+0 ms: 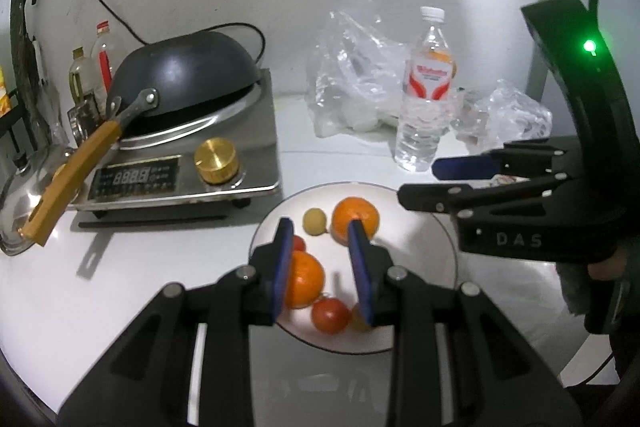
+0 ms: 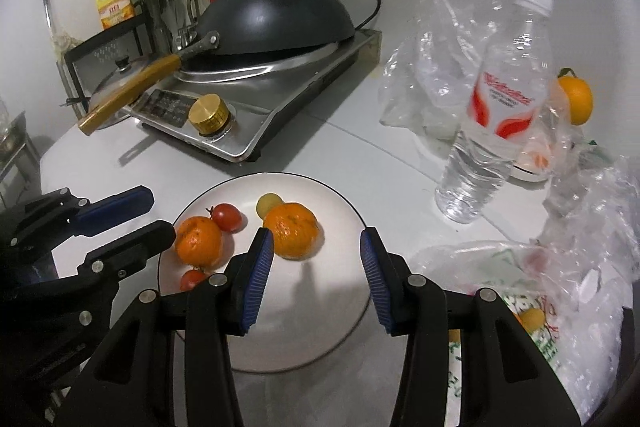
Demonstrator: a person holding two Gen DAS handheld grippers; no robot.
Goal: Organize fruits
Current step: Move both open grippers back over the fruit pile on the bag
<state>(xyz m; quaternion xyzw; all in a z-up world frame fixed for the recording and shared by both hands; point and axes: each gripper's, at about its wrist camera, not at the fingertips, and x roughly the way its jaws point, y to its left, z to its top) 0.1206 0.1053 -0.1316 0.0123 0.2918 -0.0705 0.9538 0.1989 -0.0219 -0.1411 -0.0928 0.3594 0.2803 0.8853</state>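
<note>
the fruits sat on a white plate (image 2: 340,291) on the white desk (image 2: 352,155): two oranges, one toward the middle (image 2: 294,231) and one nearer the left rim (image 2: 199,241), two red tomatoes, one (image 2: 227,217) behind the left orange and one (image 2: 193,279) in front of it, and a small yellow-green fruit (image 2: 268,203) touching the far side of the middle orange. in the left wrist view a further small yellowish fruit (image 1: 358,319) showed just beside the near tomato, partly hidden by a finger.

the right gripper (image 2: 317,249) hovered over the bare right part of the plate, its blue-padded fingers (image 2: 260,275) moderately apart with nothing between them. the left gripper (image 1: 321,237) hung over the left side of the plate, its fingers narrow and holding nothing; fruit showed behind them, not pinched.

another orange (image 2: 576,99) lay well apart, behind a clear water bottle (image 2: 496,115) among crumpled plastic bags (image 2: 424,83). a printed bag (image 2: 532,307) lay to the right of the plate. behind the plate stood an induction cooker (image 2: 256,107) with a brass knob (image 2: 208,115), a black wok (image 2: 276,19) tilted upside down on it.
</note>
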